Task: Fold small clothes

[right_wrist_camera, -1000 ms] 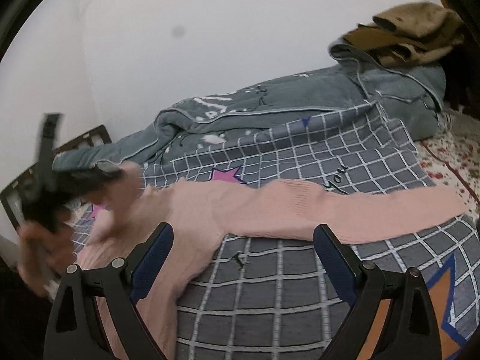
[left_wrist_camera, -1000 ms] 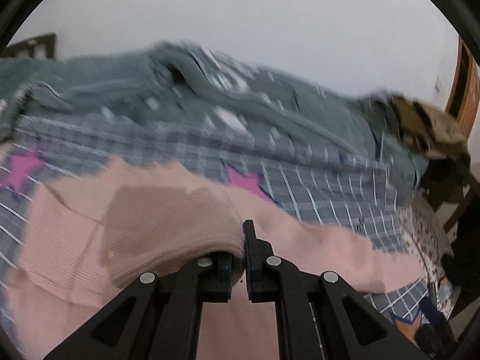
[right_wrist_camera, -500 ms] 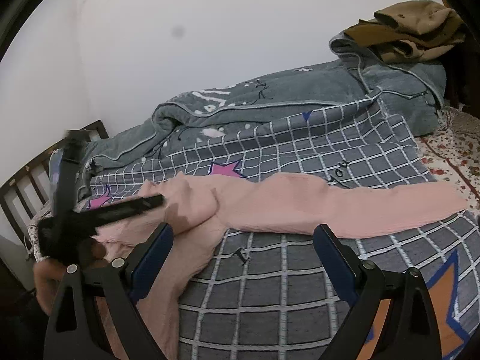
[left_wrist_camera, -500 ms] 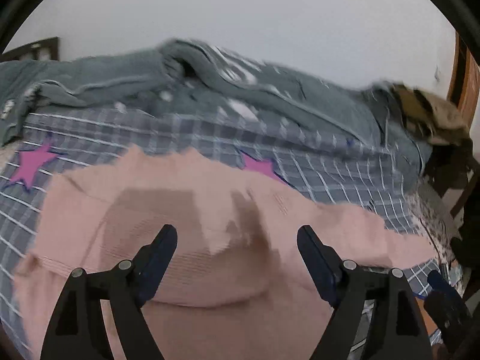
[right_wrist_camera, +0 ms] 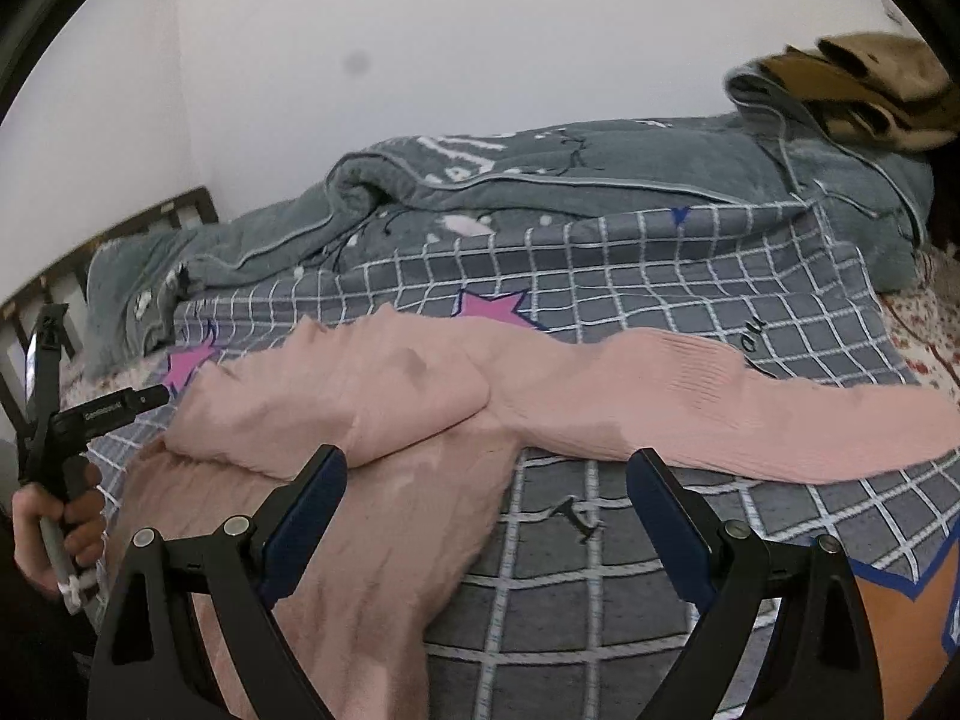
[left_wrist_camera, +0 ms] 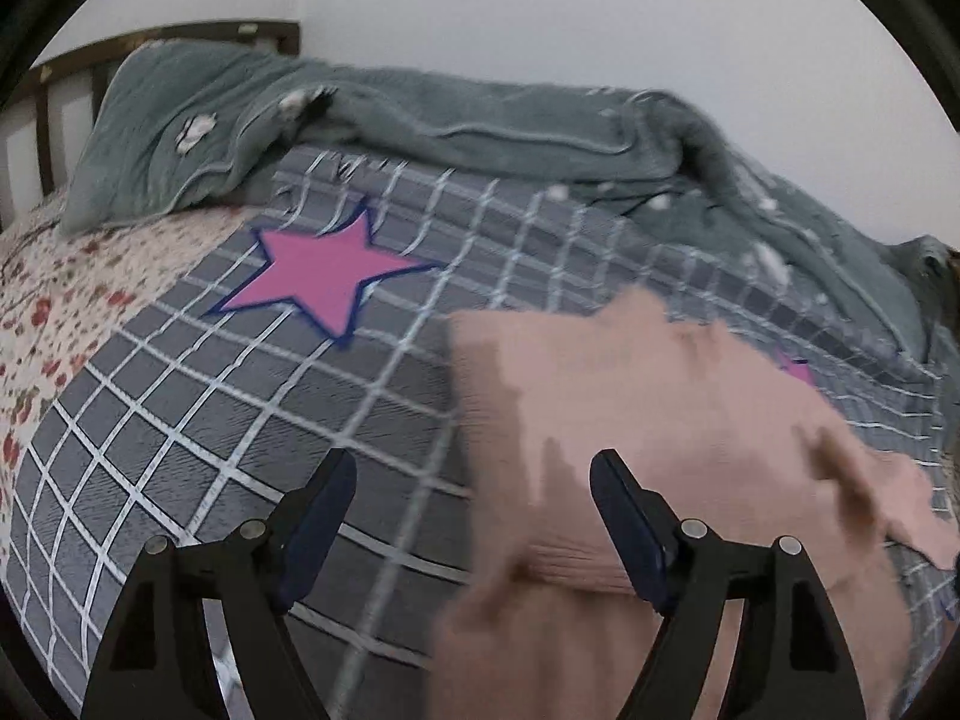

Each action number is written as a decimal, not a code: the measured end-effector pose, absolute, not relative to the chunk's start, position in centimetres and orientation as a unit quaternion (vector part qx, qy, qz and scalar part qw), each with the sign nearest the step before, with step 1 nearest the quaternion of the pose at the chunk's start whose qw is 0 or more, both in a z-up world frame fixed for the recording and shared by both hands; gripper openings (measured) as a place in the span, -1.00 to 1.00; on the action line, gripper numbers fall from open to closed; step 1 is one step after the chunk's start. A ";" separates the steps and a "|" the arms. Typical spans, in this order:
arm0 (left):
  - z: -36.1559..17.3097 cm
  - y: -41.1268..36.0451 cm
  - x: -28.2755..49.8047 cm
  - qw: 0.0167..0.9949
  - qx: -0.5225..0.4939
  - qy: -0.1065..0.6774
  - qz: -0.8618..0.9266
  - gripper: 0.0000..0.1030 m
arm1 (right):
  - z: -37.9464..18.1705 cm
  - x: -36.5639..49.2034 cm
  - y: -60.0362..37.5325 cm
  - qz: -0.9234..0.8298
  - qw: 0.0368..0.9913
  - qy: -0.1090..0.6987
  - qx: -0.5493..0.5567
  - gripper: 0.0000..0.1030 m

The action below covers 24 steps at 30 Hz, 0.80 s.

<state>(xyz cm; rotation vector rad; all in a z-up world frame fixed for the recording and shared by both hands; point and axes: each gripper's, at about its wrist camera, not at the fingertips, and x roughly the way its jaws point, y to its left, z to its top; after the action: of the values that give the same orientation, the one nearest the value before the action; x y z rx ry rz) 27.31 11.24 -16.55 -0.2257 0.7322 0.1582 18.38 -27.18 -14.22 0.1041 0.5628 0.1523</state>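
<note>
A pink knit garment [right_wrist_camera: 420, 396] lies spread on the grey checked bedcover [right_wrist_camera: 600, 588] of the bed, one sleeve folded across its body and the other stretched out flat toward the right edge of the cover. Behind it, along the wall side, a rumpled grey-green quilt [right_wrist_camera: 540, 180] is heaped in a long ridge, and a brown bundle of clothing [right_wrist_camera: 870, 90] sits on the quilt's far right end. The left gripper [left_wrist_camera: 474, 516] hovers low over the cover with its fingers spread wide and nothing between them; the near edge of the garment [left_wrist_camera: 660, 420] lies under its right finger, blurred in this view. A pink star print [left_wrist_camera: 324, 276] marks bare cover to the left of the garment, and beyond it a floral sheet [left_wrist_camera: 54, 300] runs to the dark headboard rails [left_wrist_camera: 48, 96], with a grey-green pillow [left_wrist_camera: 168, 126] leaning there. The right gripper [right_wrist_camera: 486, 510] is also wide apart and empty, held above the garment's lower body. In the right wrist view the person's left hand [right_wrist_camera: 54, 528] grips its tool's handle at the bed's left side, apart from the cloth. Open cover lies in front of the right gripper.
</note>
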 end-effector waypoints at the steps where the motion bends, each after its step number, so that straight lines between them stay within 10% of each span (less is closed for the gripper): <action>1: -17.1 11.6 27.8 0.922 -0.114 0.362 0.075 0.46 | -14.2 18.5 -26.9 0.076 0.956 0.278 0.048 0.81; 6: -18.9 11.7 30.6 0.909 -0.136 0.395 0.009 0.21 | -14.3 19.6 -24.6 0.082 0.955 0.281 0.037 0.81; 10: -19.5 11.4 30.9 0.911 -0.133 0.391 -0.008 -0.67 | -14.5 20.2 -23.5 0.077 0.956 0.280 0.040 0.81; 24: -19.7 14.4 29.5 0.918 -0.165 0.359 0.009 -0.58 | -14.7 21.8 -19.2 0.088 0.946 0.311 0.016 0.81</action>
<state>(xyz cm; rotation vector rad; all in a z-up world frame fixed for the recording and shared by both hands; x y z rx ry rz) 29.48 14.39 -19.74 -0.3403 0.7387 0.0177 21.80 -19.23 -14.65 0.0319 0.6338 0.1791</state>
